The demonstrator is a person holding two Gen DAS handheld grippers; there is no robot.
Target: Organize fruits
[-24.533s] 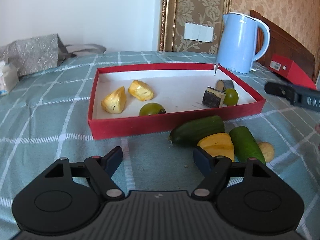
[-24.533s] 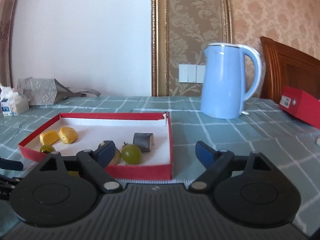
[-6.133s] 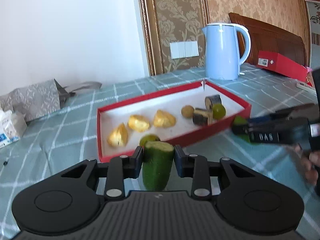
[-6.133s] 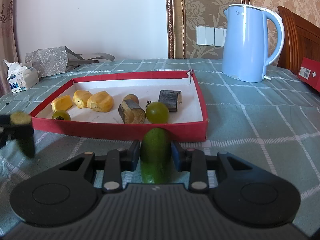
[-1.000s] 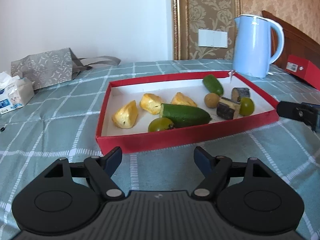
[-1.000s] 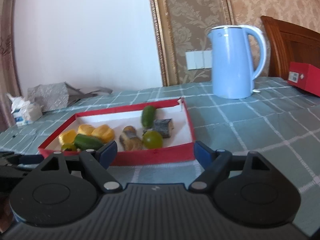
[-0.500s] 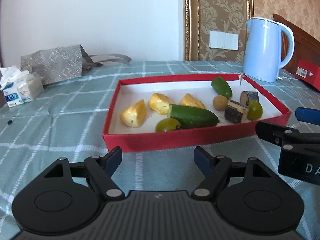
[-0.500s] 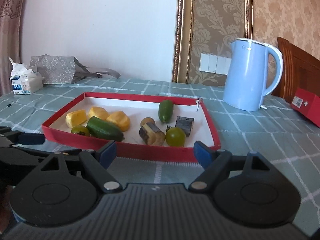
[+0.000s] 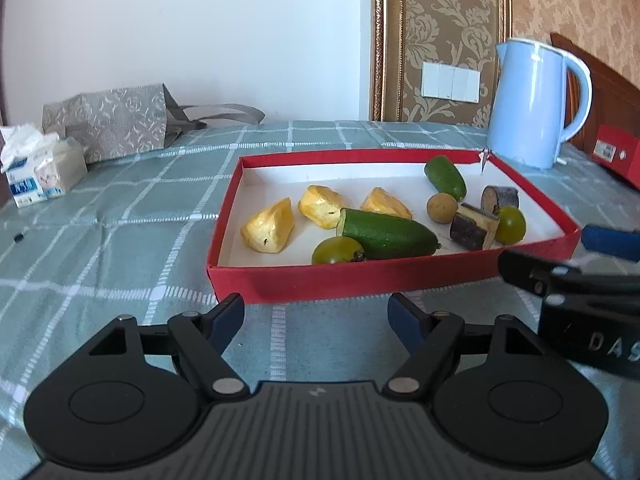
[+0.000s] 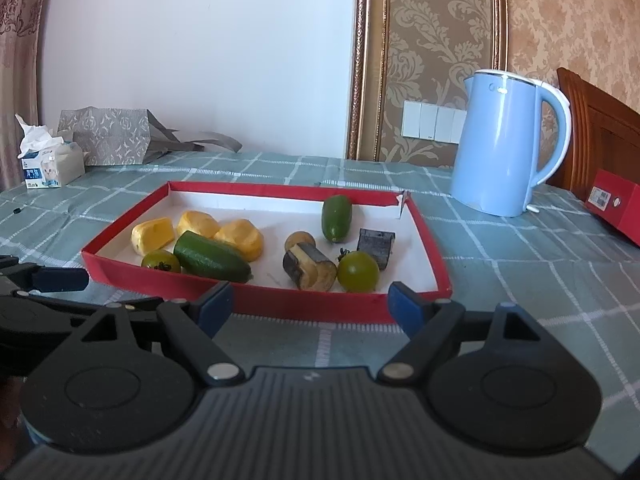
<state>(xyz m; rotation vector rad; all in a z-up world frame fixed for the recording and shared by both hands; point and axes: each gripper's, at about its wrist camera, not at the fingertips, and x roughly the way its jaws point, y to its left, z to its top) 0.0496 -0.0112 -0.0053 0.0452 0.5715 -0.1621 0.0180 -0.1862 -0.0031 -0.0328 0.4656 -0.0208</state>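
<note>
A red tray with a white floor holds all the fruit: three yellow chunks, a large green cucumber piece, a smaller green one, two green tomatoes, a small brown fruit and two dark cut pieces. My left gripper is open and empty before the tray's near wall. My right gripper is open and empty, also before the tray; it shows in the left wrist view at the right.
A light blue kettle stands behind the tray's right corner. A red box lies at the far right. A tissue pack and a grey paper bag sit at the back left on the checked green cloth.
Both grippers have drawn back a little from the tray, still open and empty. The fruit in the tray has not moved.
</note>
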